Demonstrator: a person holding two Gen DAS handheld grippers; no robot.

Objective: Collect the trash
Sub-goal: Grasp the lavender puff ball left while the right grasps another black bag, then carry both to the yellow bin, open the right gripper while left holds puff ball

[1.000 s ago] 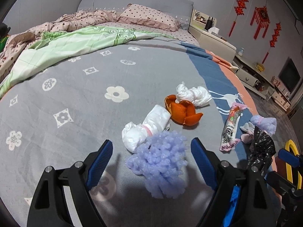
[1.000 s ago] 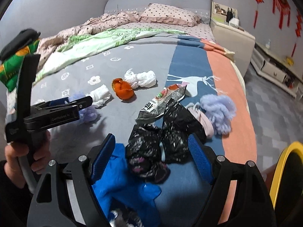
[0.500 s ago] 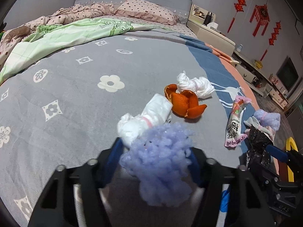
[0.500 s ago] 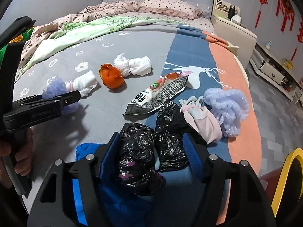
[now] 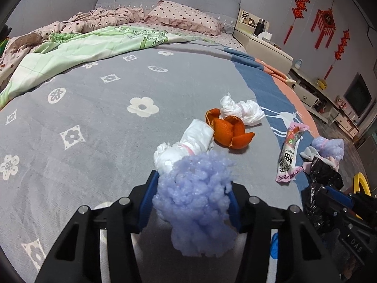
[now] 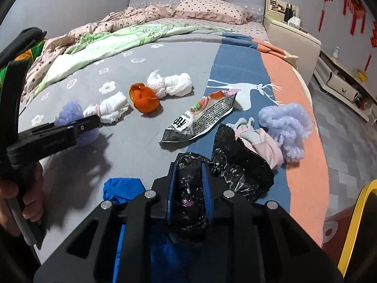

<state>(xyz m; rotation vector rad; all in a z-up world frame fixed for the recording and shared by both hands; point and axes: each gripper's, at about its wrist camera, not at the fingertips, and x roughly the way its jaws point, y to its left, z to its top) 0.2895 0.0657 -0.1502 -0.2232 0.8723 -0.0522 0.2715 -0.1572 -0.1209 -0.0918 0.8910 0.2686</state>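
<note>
My left gripper (image 5: pixel 192 188) is shut on a fluffy purple clump (image 5: pixel 195 202) at the near edge of the bed; it also shows in the right wrist view (image 6: pixel 70 112). My right gripper (image 6: pixel 188 184) is shut on a crumpled black plastic bag (image 6: pixel 190 198), whose other end (image 6: pixel 240 162) lies on the blanket. On the bed lie two white tissue wads (image 5: pixel 186 145) (image 5: pixel 242 109), an orange peel (image 5: pixel 227 129), a snack wrapper (image 6: pixel 200 118), a second purple clump (image 6: pixel 286 123) and a pink-grey sock (image 6: pixel 259 139).
A blue plastic item (image 6: pixel 122 188) lies under my right gripper. A yellow rim (image 6: pixel 355 224) stands off the bed at lower right. Green quilt (image 5: pixel 94 47) and pillows (image 5: pixel 186 16) lie at the far side. A nightstand (image 5: pixel 264 44) stands beyond.
Both grippers went from open to shut: the left closed on the purple clump, the right closed on the black bag. Both moved slightly forward.
</note>
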